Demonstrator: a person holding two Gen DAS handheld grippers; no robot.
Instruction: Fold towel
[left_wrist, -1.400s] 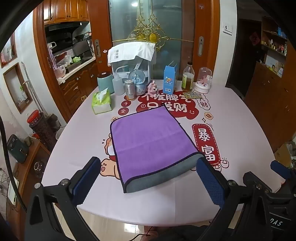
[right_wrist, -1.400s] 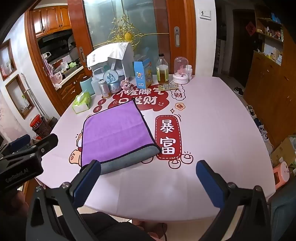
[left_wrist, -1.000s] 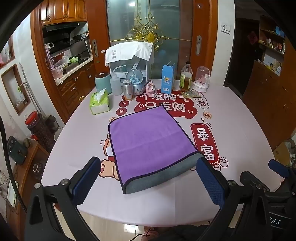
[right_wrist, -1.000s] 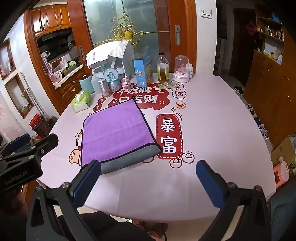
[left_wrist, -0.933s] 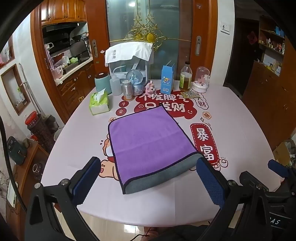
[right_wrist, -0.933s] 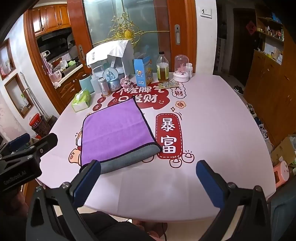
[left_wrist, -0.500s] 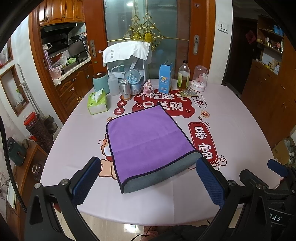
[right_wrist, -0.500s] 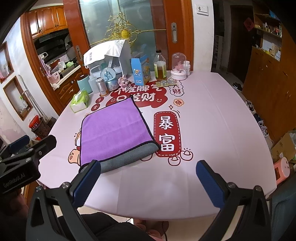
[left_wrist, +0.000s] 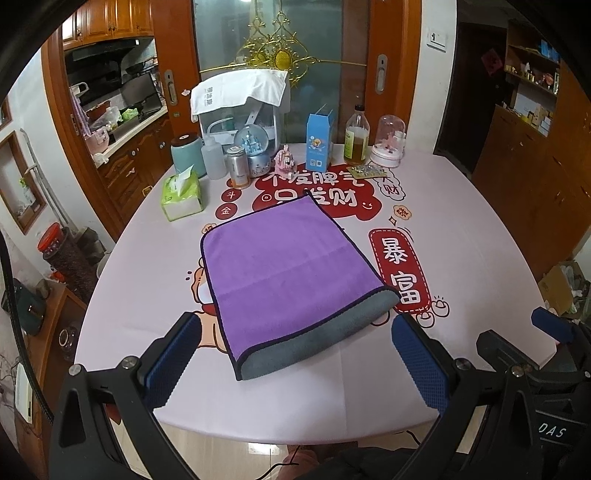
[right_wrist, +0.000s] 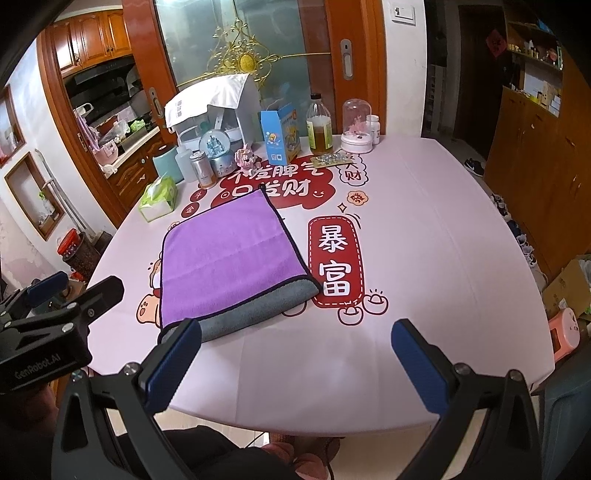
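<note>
A purple towel (left_wrist: 284, 266) with a grey underside lies folded flat on the pink table (left_wrist: 461, 236), its grey fold edge nearest me. It also shows in the right wrist view (right_wrist: 229, 258). My left gripper (left_wrist: 295, 354) is open and empty, held above the table's near edge just short of the towel's grey edge. My right gripper (right_wrist: 295, 358) is open and empty, to the right of the towel's near corner. The left gripper's body shows at the left of the right wrist view.
At the table's far side stand a green tissue pack (left_wrist: 181, 195), a teal canister (left_wrist: 186, 155), a metal can (left_wrist: 238, 170), a snow globe (left_wrist: 255, 147), a blue carton (left_wrist: 319, 142), an oil bottle (left_wrist: 356, 136) and a glass dome (left_wrist: 389, 142). Cabinets stand at right.
Both grippers have drawn back and risen slightly from the table; the towel looks a little smaller and farther. The towel has not moved. Both grippers stay open.
</note>
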